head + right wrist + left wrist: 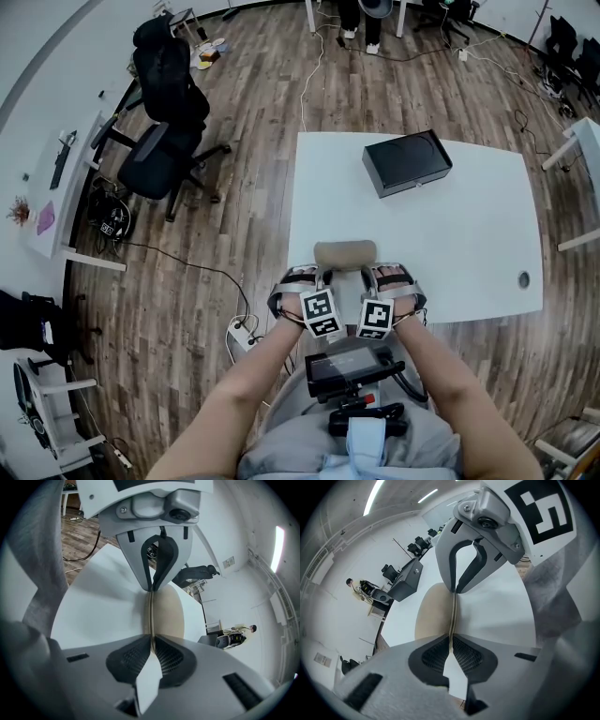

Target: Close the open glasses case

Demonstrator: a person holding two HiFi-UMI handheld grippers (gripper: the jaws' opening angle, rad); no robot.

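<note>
A tan glasses case (345,253) lies at the white table's (469,244) near edge, between my two grippers. My left gripper (317,277) holds its left end and my right gripper (373,276) its right end. In the left gripper view the left gripper (451,641) is shut on a thin rim of the case (433,616), with the right gripper (455,590) clamped on the far end of that rim. The right gripper view mirrors this: the right gripper (152,644) pinches the case's (168,613) rim, opposite the left gripper (152,588). Whether the lid is fully down I cannot tell.
A black box (408,161) sits at the table's far side. A black office chair (164,141) stands on the wooden floor to the left, with cables (239,328) near the table's front left corner. A person (358,588) sits far off at another desk.
</note>
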